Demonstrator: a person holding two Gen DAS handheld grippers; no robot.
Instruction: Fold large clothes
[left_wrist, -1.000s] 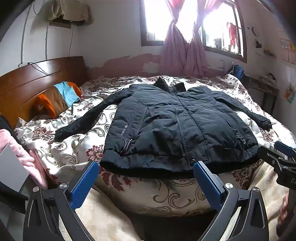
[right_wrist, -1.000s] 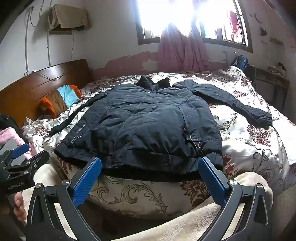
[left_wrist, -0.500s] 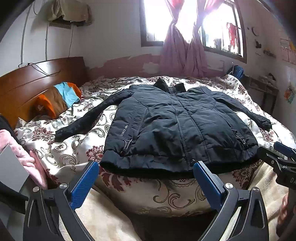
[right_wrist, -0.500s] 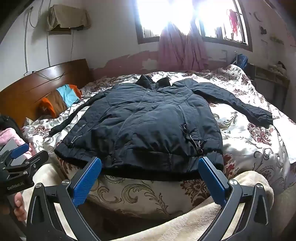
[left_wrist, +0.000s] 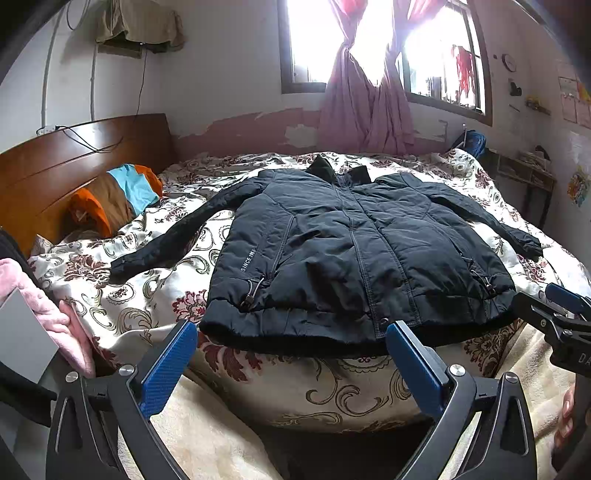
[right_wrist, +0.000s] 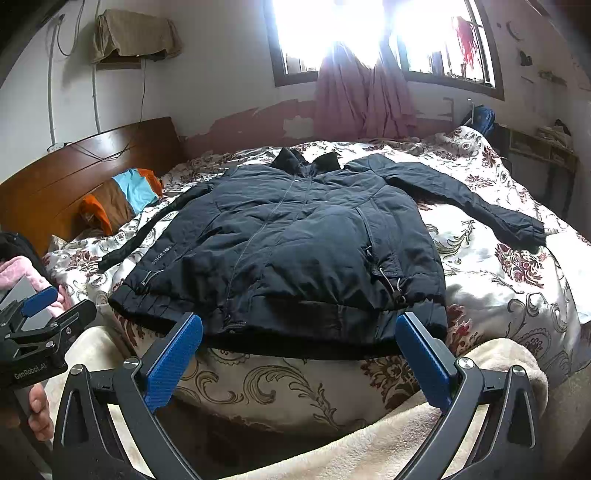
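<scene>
A dark navy padded jacket (left_wrist: 351, 251) lies flat and face up on the bed, zipped, collar toward the window, both sleeves spread out to the sides. It also shows in the right wrist view (right_wrist: 295, 247). My left gripper (left_wrist: 291, 354) is open and empty, just short of the jacket's hem near its left half. My right gripper (right_wrist: 299, 347) is open and empty, just short of the hem near its right half. The right gripper shows at the right edge of the left wrist view (left_wrist: 561, 325), and the left gripper at the left edge of the right wrist view (right_wrist: 40, 332).
The bed has a floral quilt (left_wrist: 122, 295) and a cream blanket (left_wrist: 207, 435) at its near edge. A wooden headboard (left_wrist: 74, 162) and an orange, brown and blue pillow (left_wrist: 118, 195) are at the left. Pink clothing (left_wrist: 44, 306) lies at the near left. A curtained window (left_wrist: 362, 74) is behind.
</scene>
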